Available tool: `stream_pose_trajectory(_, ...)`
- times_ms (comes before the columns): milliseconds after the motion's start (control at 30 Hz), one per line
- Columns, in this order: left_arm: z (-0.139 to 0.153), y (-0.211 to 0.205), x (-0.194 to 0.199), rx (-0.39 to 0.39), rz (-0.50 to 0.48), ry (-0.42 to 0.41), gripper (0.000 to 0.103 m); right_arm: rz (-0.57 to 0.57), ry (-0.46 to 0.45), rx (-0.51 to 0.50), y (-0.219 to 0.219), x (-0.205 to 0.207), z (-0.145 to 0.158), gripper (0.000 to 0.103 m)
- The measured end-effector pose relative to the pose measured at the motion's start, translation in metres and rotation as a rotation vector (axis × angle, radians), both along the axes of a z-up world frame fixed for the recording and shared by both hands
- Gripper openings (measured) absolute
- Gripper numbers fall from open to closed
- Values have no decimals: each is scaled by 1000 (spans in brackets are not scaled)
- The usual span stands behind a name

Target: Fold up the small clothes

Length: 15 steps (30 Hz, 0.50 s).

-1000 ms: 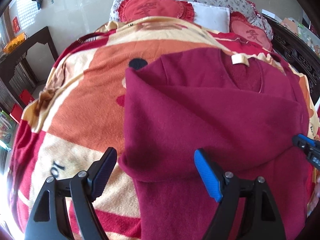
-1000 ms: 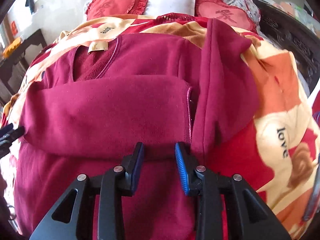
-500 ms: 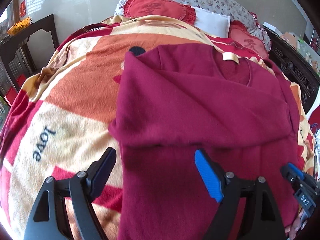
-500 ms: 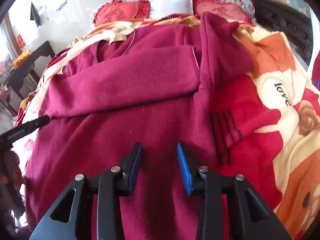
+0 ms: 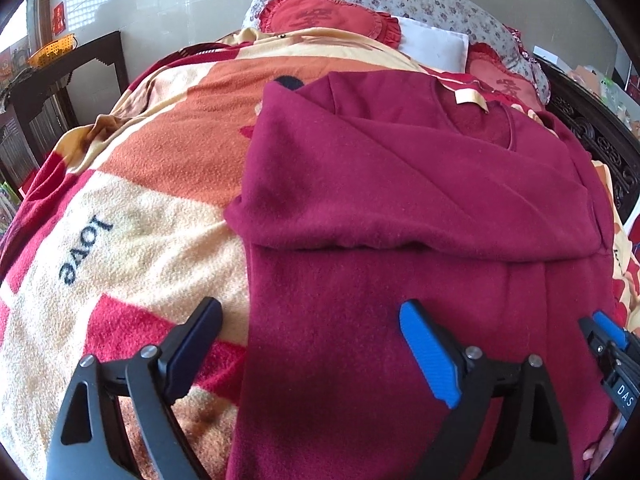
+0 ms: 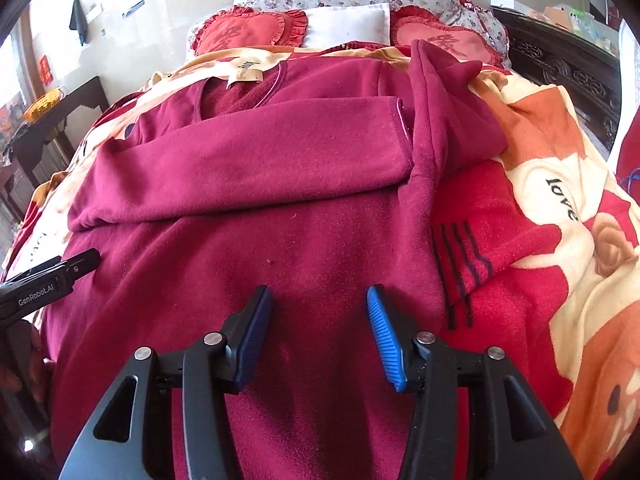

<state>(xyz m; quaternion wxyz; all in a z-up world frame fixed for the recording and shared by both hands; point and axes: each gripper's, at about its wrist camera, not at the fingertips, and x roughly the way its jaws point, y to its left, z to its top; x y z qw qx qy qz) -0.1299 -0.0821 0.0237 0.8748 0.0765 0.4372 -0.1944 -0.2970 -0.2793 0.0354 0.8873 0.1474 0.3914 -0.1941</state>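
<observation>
A dark red fleece sweater (image 5: 400,184) (image 6: 256,248) lies flat on a bed, collar and beige label (image 5: 471,99) toward the pillows. One sleeve (image 6: 248,164) is folded across the chest; the other side bunches up in a ridge (image 6: 444,120). My left gripper (image 5: 308,344) hovers over the sweater's lower left edge, jaws opening wide, nothing between them. My right gripper (image 6: 316,328) hangs over the lower body of the sweater, jaws opening, no cloth pinched. Each gripper shows at the edge of the other's view: right gripper (image 5: 608,344), left gripper (image 6: 52,276).
An orange, cream and red fleece blanket (image 5: 132,208) printed "love" covers the bed. Red heart cushions (image 6: 248,32) and a white pillow (image 6: 348,24) lie at the head. A dark carved bed frame (image 6: 568,72) runs along the right; a dark wooden table (image 5: 60,72) stands left.
Both grippers have drawn back from the folded sleeve toward the sweater's hem. The right gripper's jaws have spread apart, and the left's widened a little.
</observation>
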Motion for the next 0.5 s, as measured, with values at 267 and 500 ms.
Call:
stream_pose_trajectory(267,-1,1,2,-4,2,8,97,6,10,-24,2,3,-1,38)
stream_pose_trajectory(500,-4,1,4,-10,-3,17,99,34,-81,27,-7,-2,28,34)
